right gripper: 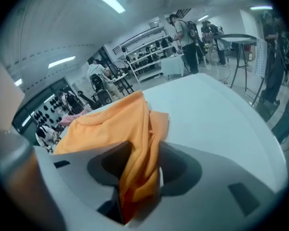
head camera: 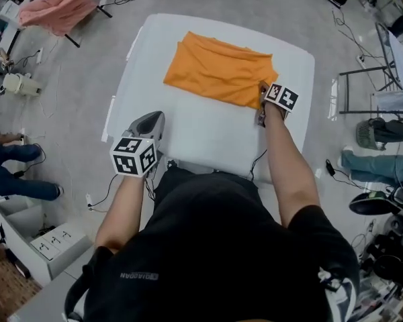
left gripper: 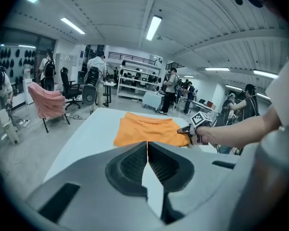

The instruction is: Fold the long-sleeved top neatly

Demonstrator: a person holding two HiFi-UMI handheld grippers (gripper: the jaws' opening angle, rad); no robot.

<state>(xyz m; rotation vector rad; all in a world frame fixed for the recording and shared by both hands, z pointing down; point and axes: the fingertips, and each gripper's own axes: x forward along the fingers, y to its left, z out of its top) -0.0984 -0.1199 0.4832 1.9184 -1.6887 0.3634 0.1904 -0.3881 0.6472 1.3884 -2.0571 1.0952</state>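
Soft orange long-sleeved top (head camera: 218, 69) folded rectangular at upper centre of smooth white desk (head camera: 208, 136), bare room below. Right tongs (head camera: 263, 92) released, bunched right edge between wide jaws. Left tongs (head camera: 154, 118) clenched, empty.

Head view looks steeply down; gripper views skim the table (head camera: 208, 136), sharing the orange top (head camera: 218, 69).

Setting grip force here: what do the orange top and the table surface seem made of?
Orange top: soft, thin knit, likely cotton jersey; matte, it drapes and bunches in soft wrinkles.
Table: smooth, hard, pale sheet, perhaps laminate or plastic; even faint sheen, no visible weave, though a tight cover cannot be ruled out.
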